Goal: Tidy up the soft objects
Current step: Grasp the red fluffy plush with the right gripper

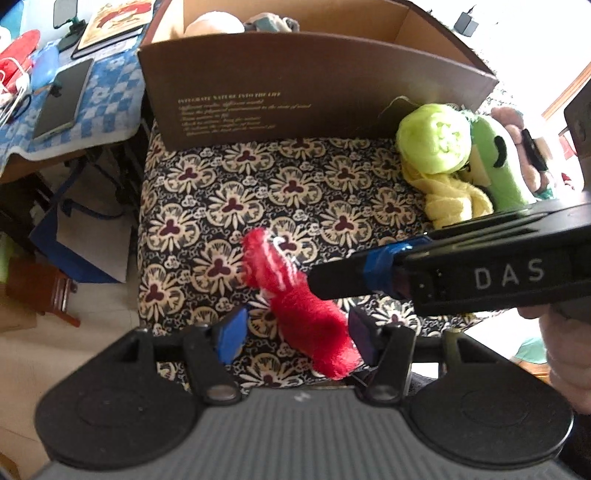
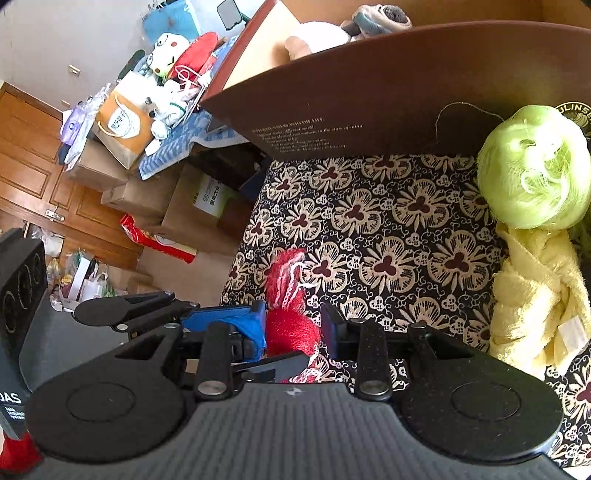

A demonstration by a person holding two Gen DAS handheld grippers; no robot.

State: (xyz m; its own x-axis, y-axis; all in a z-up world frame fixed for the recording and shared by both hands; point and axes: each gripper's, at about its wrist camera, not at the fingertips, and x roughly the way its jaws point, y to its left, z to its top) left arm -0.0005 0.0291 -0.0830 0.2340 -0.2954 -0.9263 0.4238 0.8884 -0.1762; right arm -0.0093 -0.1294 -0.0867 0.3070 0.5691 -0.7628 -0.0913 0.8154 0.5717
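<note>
A red fuzzy sock [image 1: 306, 314] with white stripes lies on the flower-patterned cushion [image 1: 229, 192]. My left gripper [image 1: 295, 334] is open, its pads on either side of the sock's near end. My right gripper [image 2: 295, 325] reaches in from the right and is shut on the sock [image 2: 291, 325]; its fingers [image 1: 354, 277] cross the left wrist view. Behind stands a brown cardboard box [image 1: 295, 85] holding plush toys [image 2: 325, 33]. A green yarn ball [image 1: 434, 138], a yellow towel [image 2: 535, 295] and a green plush [image 1: 498, 158] lie at the right.
A table with a blue checked cloth [image 1: 103, 96], a tablet [image 1: 61, 99] and a book stands at the left. Stacked cardboard boxes [image 2: 147, 192] and bags crowd the floor beside the cushion. A wooden door [image 2: 33, 158] is at far left.
</note>
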